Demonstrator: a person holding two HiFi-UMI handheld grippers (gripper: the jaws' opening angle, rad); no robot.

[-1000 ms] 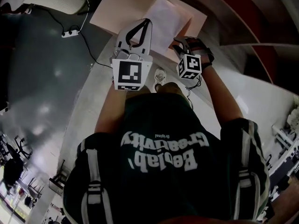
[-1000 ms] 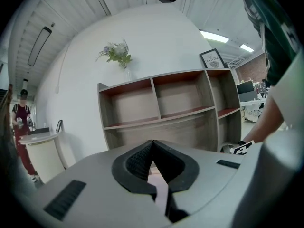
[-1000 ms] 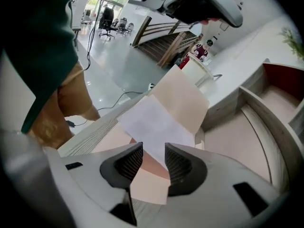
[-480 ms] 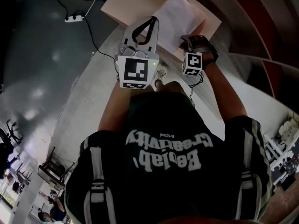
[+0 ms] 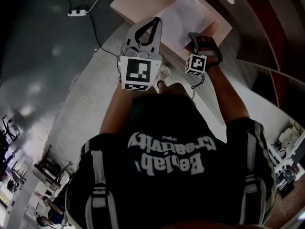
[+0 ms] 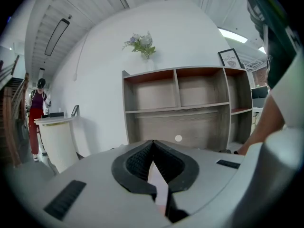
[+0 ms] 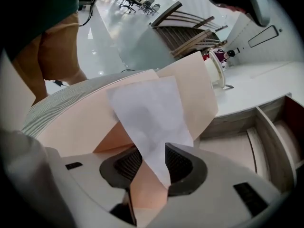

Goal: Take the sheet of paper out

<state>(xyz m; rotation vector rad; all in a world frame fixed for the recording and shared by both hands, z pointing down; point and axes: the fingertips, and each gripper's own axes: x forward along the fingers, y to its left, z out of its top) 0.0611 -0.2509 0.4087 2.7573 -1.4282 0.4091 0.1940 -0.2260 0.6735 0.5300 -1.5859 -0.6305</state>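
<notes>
Holds the left claw [image 6: 152, 142] shut, tips touching, a pale sliver of something unclear in the gap behind them. Has the right claw [image 7: 153, 158] tilted down over the table [image 7: 50, 109], jaws just opened and standing wide apart. Shows the white sheet of paper [image 7: 147, 110] lying between the flaps of the peach folder [image 7: 80, 125] on that table, its near corner reaching in between the right claw's jaws without being pinched.
</notes>
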